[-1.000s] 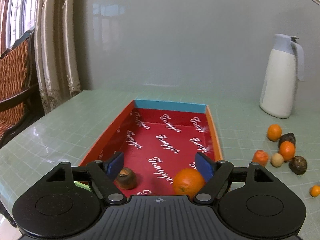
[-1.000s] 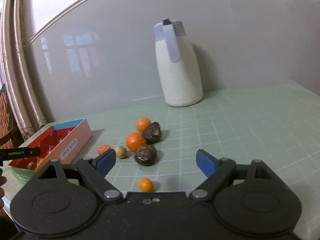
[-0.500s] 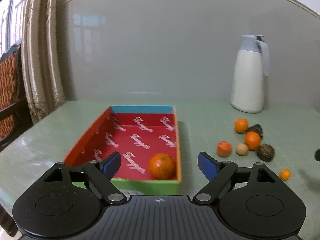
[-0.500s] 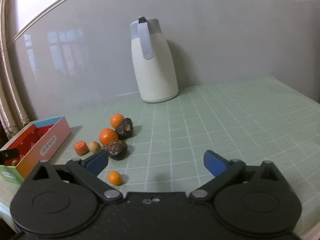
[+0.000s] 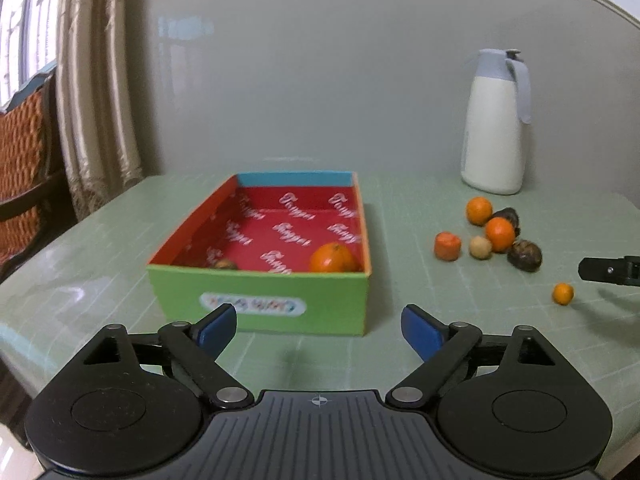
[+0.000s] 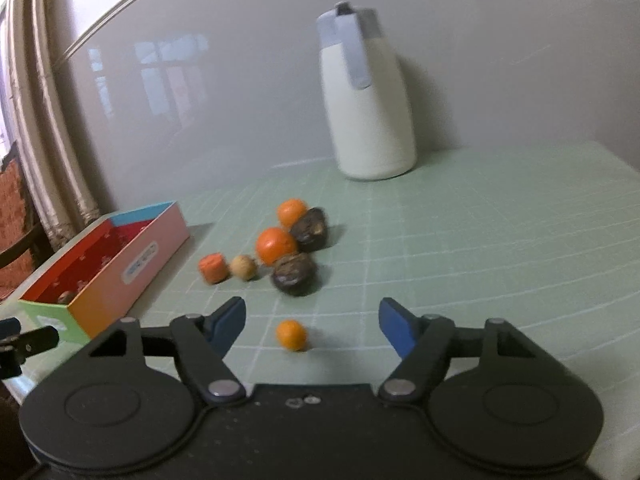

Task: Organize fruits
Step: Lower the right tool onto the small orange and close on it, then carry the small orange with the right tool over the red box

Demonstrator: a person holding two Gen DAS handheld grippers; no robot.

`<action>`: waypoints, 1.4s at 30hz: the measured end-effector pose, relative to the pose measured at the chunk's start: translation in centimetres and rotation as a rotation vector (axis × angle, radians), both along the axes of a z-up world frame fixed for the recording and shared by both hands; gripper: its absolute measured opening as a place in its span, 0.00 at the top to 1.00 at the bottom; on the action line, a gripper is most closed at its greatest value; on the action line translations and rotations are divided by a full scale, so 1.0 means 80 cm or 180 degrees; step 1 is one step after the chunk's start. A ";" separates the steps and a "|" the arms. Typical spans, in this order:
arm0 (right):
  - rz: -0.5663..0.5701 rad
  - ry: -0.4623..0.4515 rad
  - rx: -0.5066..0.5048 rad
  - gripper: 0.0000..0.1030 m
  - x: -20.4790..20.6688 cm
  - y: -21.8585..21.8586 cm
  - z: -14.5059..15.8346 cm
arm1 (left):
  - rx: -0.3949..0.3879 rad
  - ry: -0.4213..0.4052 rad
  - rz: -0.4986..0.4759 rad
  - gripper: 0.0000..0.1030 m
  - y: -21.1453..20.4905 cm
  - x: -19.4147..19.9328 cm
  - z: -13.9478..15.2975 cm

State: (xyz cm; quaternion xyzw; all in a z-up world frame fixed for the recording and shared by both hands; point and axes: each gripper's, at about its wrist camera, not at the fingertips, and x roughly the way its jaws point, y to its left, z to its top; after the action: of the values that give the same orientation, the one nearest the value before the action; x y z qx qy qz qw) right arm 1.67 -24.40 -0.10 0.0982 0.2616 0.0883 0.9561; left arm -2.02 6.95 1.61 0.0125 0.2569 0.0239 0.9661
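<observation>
A colourful cardboard box (image 5: 264, 300) with a red lining holds an orange (image 5: 333, 258) and a brown fruit (image 5: 225, 265). My left gripper (image 5: 318, 330) hangs in front of the box's green wall, its jaws opening with nothing between them. To the right lies a cluster of loose fruit (image 5: 496, 236): oranges, dark brown fruits, a beige ball and a carrot-coloured piece. A small orange (image 6: 291, 335) lies alone between the blue pads of my right gripper (image 6: 312, 325); the jaws are closing and stand clear of it. The box (image 6: 100, 272) shows at that view's left.
A white jug with a grey lid (image 5: 496, 124) stands at the back by the wall. The table's green gridded mat (image 6: 480, 240) stretches bare to the right. A wicker chair (image 5: 20, 152) and curtains stand beyond the left edge.
My left gripper has backed out of the box and now sits in front of it, jaws wider. My right gripper widened, then narrowed around the small orange, and its view swung.
</observation>
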 end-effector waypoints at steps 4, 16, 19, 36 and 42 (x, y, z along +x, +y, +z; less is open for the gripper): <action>0.0075 0.0089 -0.0023 0.50 0.010 0.016 -0.006 | -0.0017 0.0016 0.0066 0.13 0.012 -0.007 -0.003; 0.0016 0.0234 -0.0184 0.61 0.027 0.035 -0.018 | -0.0048 0.0011 0.0249 0.12 0.037 -0.013 -0.007; 0.0005 0.0267 -0.0254 0.62 0.028 0.039 -0.021 | -0.0074 0.0045 0.0295 0.11 0.042 -0.011 -0.010; 0.0150 0.0246 -0.0349 0.80 0.033 0.063 -0.024 | -0.0117 0.0076 0.0433 0.11 0.064 -0.013 -0.018; 0.0269 0.0196 -0.0257 0.80 0.033 0.073 -0.019 | -0.0141 0.0080 0.0518 0.11 0.077 -0.013 -0.021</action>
State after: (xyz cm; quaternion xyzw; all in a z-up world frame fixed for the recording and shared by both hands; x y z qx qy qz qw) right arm 4.32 -18.54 -1.61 0.0510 0.2981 0.1149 0.9462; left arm -3.08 13.12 -0.06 -0.0294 0.2697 0.0965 0.9577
